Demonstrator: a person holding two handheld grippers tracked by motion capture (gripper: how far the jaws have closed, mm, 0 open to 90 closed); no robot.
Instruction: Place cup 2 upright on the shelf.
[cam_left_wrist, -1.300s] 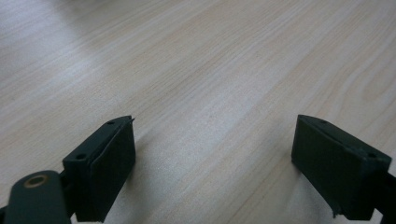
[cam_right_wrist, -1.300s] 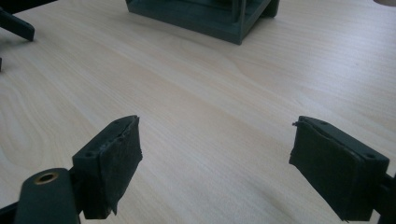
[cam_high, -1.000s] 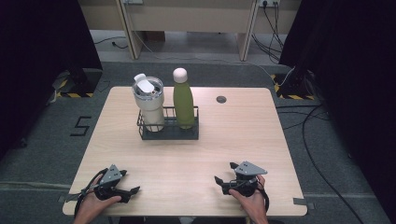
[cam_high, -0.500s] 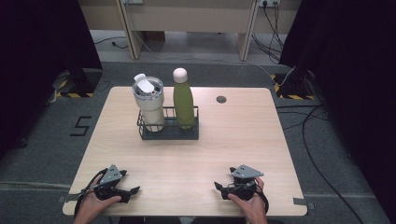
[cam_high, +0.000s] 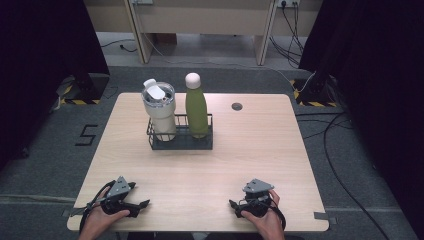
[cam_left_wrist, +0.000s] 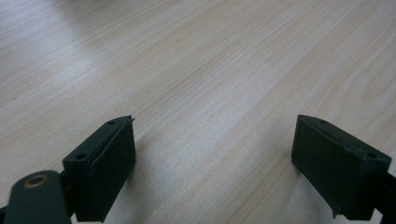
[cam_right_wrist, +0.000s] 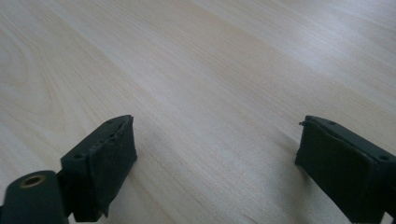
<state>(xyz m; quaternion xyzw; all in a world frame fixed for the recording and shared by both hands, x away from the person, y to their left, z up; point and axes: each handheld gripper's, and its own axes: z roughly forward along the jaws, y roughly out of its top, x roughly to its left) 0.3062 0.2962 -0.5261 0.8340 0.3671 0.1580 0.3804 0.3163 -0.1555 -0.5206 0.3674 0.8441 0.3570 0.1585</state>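
Observation:
A black wire rack (cam_high: 180, 138) stands on the far middle of the light wooden table (cam_high: 260, 145). It holds a cream tumbler (cam_high: 159, 110) with a lid on the left and a green bottle (cam_high: 196, 106) with a pale cap on the right. My left gripper (cam_high: 142, 206) rests low at the table's near left edge, held in a hand, jaws wide apart over bare wood (cam_left_wrist: 210, 140). My right gripper (cam_high: 234, 206) lies at the near right, also open, with only wood grain (cam_right_wrist: 215, 140) between its jaws.
A small dark round grommet (cam_high: 237, 106) sits in the tabletop behind the rack to the right. Cables (cam_high: 345, 150) trail across the grey floor on the right. Dark curtains flank both sides, and wooden furniture legs (cam_high: 262, 35) stand beyond the table.
The right gripper has shifted slightly nearer the table's front edge. The left gripper and the rack have not moved.

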